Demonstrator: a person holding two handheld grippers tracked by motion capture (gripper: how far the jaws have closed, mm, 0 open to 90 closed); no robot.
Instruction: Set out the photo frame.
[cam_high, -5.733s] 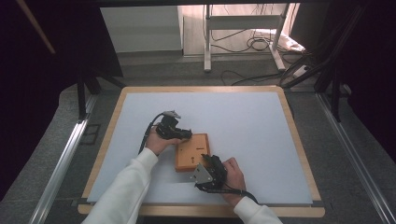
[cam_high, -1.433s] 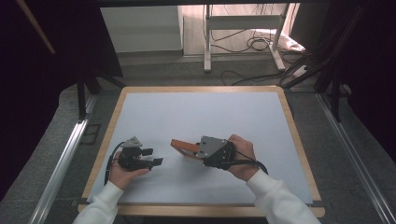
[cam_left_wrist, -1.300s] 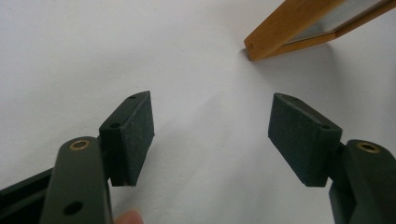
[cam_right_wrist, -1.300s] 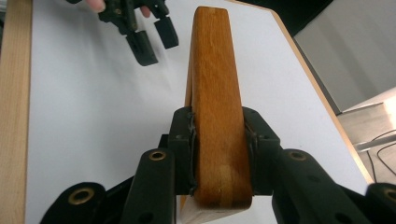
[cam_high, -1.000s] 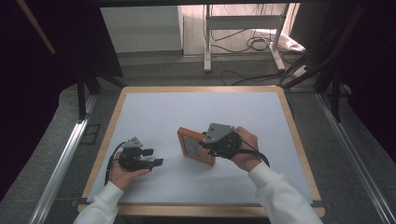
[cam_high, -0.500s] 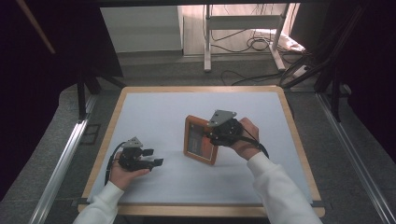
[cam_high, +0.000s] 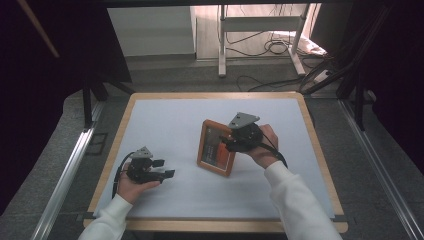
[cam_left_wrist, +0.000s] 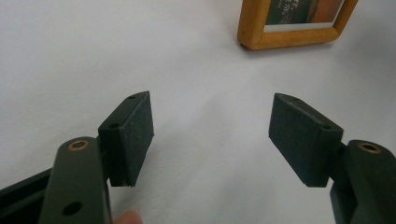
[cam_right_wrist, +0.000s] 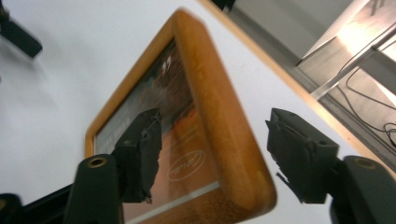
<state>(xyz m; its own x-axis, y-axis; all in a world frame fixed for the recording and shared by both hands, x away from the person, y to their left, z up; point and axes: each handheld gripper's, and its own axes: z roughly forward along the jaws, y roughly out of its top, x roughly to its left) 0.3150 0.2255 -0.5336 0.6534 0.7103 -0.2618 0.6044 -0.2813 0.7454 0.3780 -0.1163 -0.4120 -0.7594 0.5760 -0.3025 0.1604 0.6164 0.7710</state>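
Note:
A wooden picture frame (cam_high: 216, 150) with a dark and orange picture stands tilted up on its lower edge, mid-table. My right gripper (cam_high: 226, 145) holds it from the right side. In the right gripper view the frame's side rail (cam_right_wrist: 219, 121) runs between the jaws, one pad over the glass and the other behind the back; the gripper (cam_right_wrist: 215, 154) is shut on it. My left gripper (cam_high: 165, 168) rests low at the front left, apart from the frame. Its jaws (cam_left_wrist: 212, 135) stand open over bare white surface, with the frame's lower edge (cam_left_wrist: 280, 39) ahead.
The white table top (cam_high: 165, 120) has a raised wooden border (cam_high: 210, 95). Beyond the far edge stand a metal stand (cam_high: 260, 22) and loose cables (cam_high: 275, 47) on the floor. Metal rails (cam_high: 65, 175) run along both sides of the table.
The right gripper has lifted the frame from lying nearly flat to standing steeply and carried it a little farther back and right. The left gripper has stayed put, open.

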